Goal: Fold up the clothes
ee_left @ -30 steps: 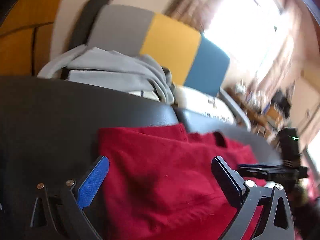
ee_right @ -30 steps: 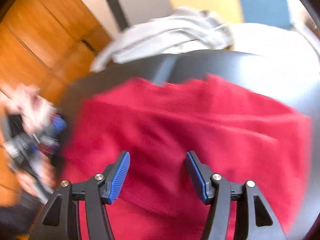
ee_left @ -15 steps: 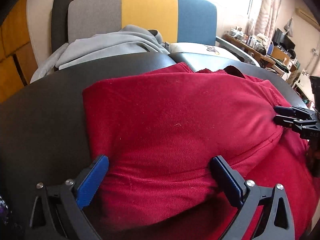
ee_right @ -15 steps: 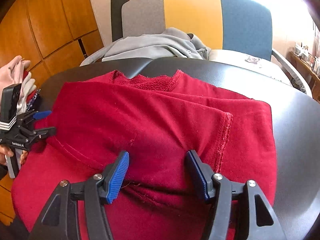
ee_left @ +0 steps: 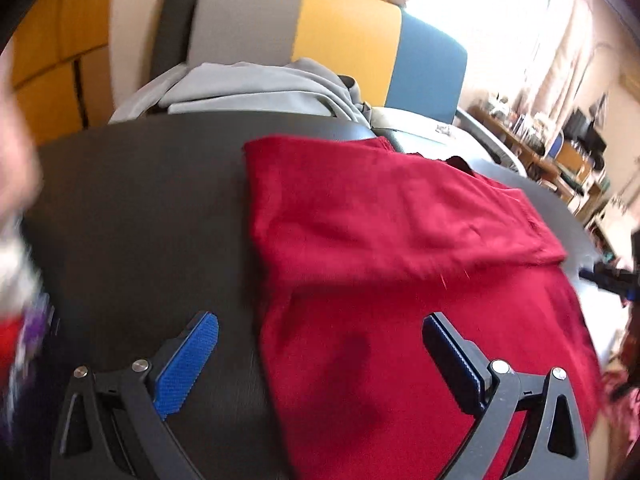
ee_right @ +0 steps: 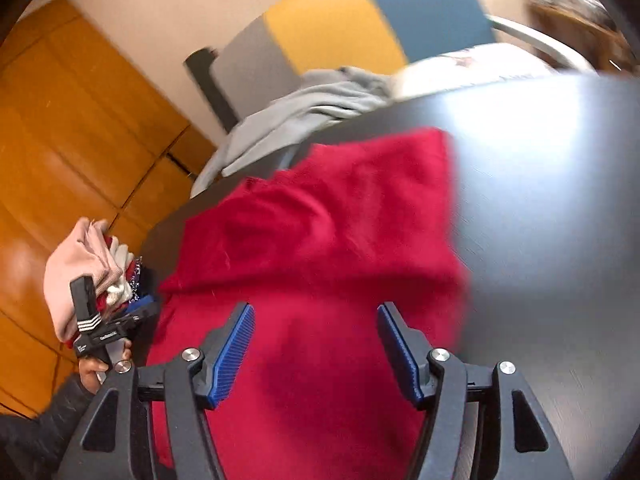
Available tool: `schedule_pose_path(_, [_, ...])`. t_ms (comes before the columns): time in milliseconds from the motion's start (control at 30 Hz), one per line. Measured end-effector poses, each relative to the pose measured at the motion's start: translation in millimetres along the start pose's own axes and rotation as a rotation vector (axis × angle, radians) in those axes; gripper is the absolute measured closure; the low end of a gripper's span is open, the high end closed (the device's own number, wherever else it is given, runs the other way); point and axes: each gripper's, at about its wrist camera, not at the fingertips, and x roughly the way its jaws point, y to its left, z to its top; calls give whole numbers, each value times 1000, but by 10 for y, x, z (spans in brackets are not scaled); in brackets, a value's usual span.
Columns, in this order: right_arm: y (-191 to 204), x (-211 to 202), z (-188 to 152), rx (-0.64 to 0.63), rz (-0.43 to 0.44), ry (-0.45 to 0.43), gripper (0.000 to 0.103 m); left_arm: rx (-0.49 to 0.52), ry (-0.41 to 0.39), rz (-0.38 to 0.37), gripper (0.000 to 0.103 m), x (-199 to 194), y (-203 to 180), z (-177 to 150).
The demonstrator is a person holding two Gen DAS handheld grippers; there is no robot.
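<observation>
A red garment (ee_left: 400, 264) lies partly folded on the dark table (ee_left: 140, 208), a folded layer lying across its upper part. My left gripper (ee_left: 320, 356) hovers open over the garment's near left edge, nothing between its blue pads. In the right wrist view the same red garment (ee_right: 320, 248) spreads under my right gripper (ee_right: 316, 348), which is open and empty above the cloth. The left gripper (ee_right: 136, 312) shows there at the garment's left edge, held by a hand (ee_right: 94, 368). The right gripper's tips (ee_left: 608, 276) show at the garment's right edge in the left wrist view.
A grey garment (ee_left: 256, 88) is heaped on a grey, yellow and blue chair (ee_left: 344, 32) behind the table. A pile of pink, white and dark clothes (ee_right: 88, 264) sits at the table's left. Orange wooden panels (ee_right: 80, 120) stand behind. A cluttered desk (ee_left: 560, 148) is far right.
Both grippers have pulled back and apart from the garment, the left swinging left and the right tilting right. The garment lies flatter, with its folded layer on top. Both stay open.
</observation>
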Motion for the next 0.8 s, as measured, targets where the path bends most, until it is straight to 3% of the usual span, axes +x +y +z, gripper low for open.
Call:
schedule_pose_path(333, [-338,-401,-1009,206,198,38,36,-43,65,-33,0,-555,27,-969])
schedule_pose_path(500, [-507,-602,-1513,309,297,57,36,-6,66,-34,0,-734,-120,-1279])
schedule_pose_path(800, [-651,-590,-1704,381,411,82,41,-73,113,-122,1,-798,-285,-1590])
